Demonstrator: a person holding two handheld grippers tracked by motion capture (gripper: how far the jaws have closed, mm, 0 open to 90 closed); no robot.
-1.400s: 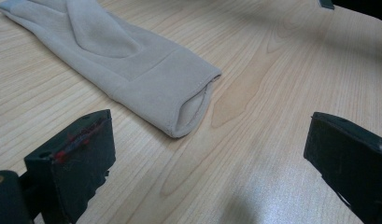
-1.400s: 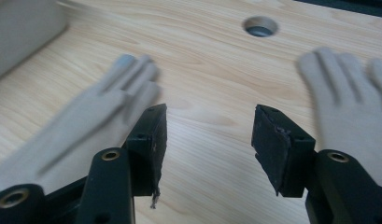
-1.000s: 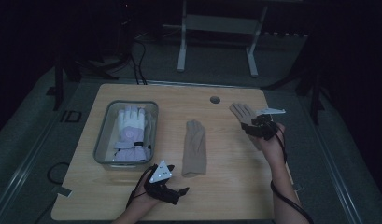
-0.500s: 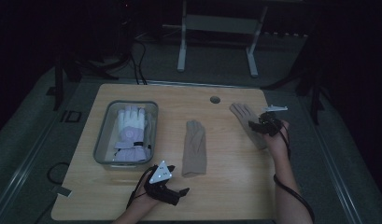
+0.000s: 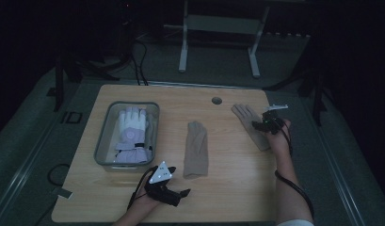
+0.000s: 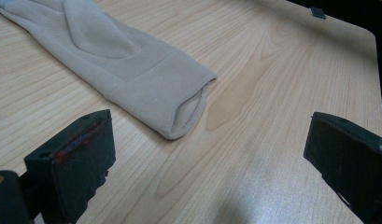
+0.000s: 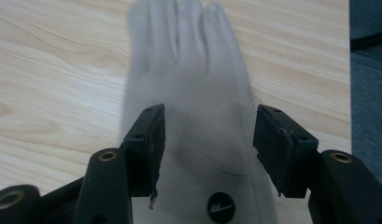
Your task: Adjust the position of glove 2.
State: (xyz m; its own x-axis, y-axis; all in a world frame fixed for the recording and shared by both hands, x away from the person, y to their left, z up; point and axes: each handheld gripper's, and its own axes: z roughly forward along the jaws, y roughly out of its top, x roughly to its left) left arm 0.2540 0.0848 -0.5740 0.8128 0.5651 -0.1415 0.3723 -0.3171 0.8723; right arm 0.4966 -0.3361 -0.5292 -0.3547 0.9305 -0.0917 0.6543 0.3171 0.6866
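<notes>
The black two-jaw left gripper (image 5: pixel 173 194) sits low near the person's side, held in the left hand (image 5: pixel 145 200), its jaws wide apart. The black right gripper (image 5: pixel 264 123) is far out on the right, held in the right hand (image 5: pixel 279 136) with the arm stretched forward, its jaws partly apart.

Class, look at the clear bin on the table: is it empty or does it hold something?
Not empty. The bin holds a white glove, lying flat inside with fingers pointing away from the person.

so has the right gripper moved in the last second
Yes, a little. The right gripper has slid toward the person along the beige glove, away from the round hole in the table.
</notes>
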